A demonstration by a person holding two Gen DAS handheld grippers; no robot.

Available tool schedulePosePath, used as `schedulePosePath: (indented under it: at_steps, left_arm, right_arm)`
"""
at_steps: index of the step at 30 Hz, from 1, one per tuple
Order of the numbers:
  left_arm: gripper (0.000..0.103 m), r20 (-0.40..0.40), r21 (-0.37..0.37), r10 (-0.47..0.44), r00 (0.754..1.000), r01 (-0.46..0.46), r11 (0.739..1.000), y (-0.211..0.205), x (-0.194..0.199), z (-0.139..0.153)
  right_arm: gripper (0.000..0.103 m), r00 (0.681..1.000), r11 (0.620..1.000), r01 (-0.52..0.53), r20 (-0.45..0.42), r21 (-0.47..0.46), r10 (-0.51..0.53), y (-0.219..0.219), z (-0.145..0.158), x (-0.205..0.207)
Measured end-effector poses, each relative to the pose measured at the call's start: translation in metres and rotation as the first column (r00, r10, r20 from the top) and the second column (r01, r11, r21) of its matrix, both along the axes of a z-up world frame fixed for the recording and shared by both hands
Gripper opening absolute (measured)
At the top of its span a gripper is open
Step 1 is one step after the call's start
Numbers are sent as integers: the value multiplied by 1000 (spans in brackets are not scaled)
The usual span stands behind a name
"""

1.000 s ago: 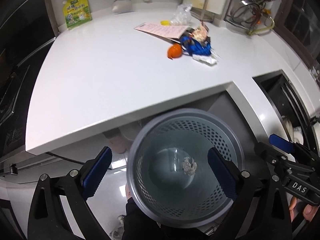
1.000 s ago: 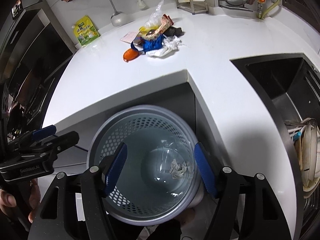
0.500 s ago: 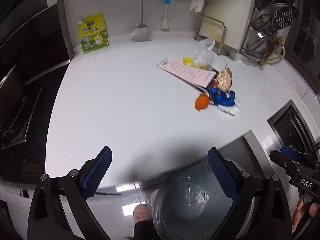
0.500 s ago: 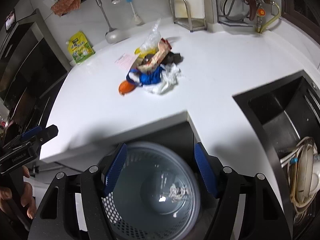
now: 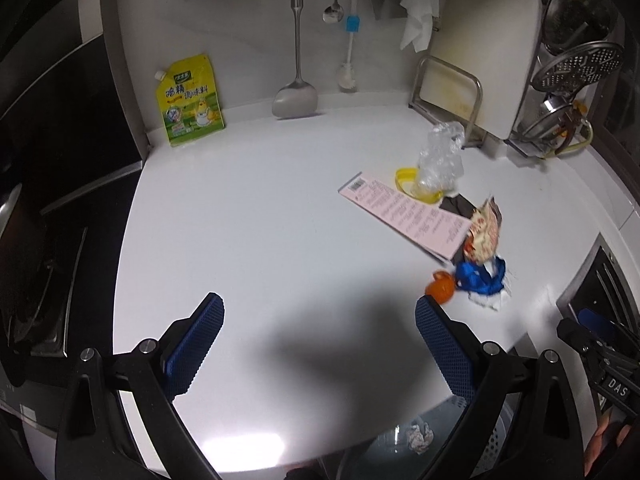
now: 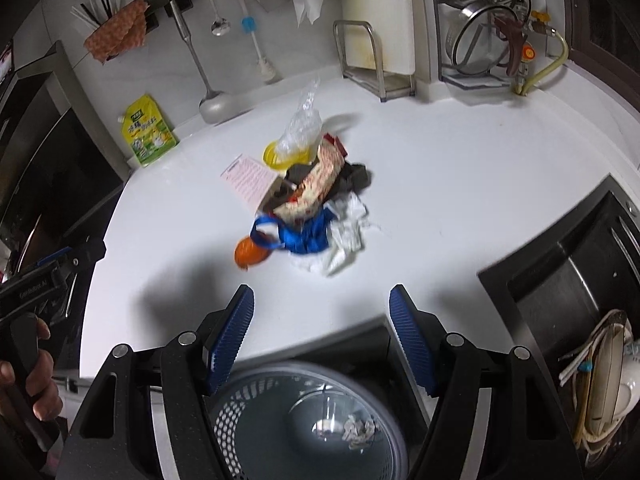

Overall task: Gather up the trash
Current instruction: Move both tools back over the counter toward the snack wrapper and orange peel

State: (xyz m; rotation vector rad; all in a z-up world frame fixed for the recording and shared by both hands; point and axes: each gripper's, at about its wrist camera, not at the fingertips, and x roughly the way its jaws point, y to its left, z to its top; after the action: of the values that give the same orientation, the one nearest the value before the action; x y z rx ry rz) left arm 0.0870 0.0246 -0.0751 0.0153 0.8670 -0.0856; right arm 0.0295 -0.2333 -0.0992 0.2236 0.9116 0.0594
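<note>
The trash pile (image 6: 308, 204) lies mid-bench (image 6: 440, 184), its long axis running from 11 to 5 o'clock, pink slip (image 5: 404, 212) at 11. A bin (image 6: 304, 420) with a crumpled wad (image 6: 360, 430) stands below the bench edge. Left gripper (image 5: 320, 344) and right gripper (image 6: 322, 334): jaws apart, empty; the right's just widened.

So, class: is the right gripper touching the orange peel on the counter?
Apart. The right wrist view shows the right gripper open with nothing between its fingers, and bare white counter lies between its fingertips and the orange peel.
</note>
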Motion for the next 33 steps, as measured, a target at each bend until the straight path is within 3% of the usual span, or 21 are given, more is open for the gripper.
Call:
schedulePosePath:
  at_steps: [20,33]
  left_arm:
    - [95,7,20,-52,999,52,998,-7,78,-20]
    - [95,12,8,-88,996,88,996,-12,103,-38]
  right_arm:
    - [71,996,996,89,-19,-11,-89,9,-16,75]
    - [71,990,991,136,-37,-15,-137,8,-34,102]
